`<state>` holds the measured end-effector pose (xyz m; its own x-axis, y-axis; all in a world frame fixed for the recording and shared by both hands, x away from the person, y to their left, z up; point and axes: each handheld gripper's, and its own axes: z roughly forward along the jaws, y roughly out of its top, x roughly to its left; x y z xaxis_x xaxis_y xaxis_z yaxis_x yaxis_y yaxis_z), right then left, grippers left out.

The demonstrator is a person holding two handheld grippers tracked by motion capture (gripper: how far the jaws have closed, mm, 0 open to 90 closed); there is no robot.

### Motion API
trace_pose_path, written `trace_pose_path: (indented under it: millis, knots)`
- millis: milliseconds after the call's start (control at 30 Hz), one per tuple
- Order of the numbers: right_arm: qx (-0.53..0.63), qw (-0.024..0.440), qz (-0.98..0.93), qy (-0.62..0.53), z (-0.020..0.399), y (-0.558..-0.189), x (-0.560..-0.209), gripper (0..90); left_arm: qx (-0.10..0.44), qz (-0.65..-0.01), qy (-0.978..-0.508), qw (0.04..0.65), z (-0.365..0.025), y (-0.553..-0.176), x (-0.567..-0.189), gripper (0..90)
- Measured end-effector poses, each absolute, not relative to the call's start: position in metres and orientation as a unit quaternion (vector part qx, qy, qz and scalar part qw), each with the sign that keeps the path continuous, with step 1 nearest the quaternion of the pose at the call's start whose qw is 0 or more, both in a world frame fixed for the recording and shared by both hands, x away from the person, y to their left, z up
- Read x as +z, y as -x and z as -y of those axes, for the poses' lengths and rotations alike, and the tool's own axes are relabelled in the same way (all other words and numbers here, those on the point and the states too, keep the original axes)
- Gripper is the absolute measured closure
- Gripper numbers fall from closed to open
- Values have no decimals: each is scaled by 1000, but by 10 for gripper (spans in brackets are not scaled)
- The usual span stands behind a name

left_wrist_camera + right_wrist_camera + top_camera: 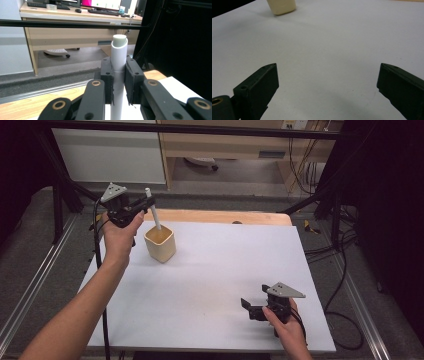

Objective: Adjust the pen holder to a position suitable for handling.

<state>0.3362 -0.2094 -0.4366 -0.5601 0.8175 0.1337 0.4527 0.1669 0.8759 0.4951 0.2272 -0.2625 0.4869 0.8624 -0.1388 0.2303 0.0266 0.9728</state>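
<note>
A cream square cup stands on the white table top at the far left. A white stick-like tube leans upright with its lower end inside the cup. My left gripper is shut on the tube near its upper end, above the cup. In the left gripper view the tube stands squeezed between the two black pads, its capped tip above them. My right gripper rests low over the table's near right, open with nothing between its jaws. The cup shows far off in the right gripper view.
A wooden strip runs along the table's far edge. Black frame bars cross overhead and stand at both sides. Cables hang off the right edge. A desk with keyboards lies beyond.
</note>
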Motion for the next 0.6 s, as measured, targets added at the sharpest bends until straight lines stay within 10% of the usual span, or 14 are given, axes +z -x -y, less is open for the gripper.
trace_pose_path:
  millis: [600]
  knots:
    - [481, 189, -745, -422, 211, -336, -435, 44, 281, -435, -640, 568, -226, -506, -275, 788]
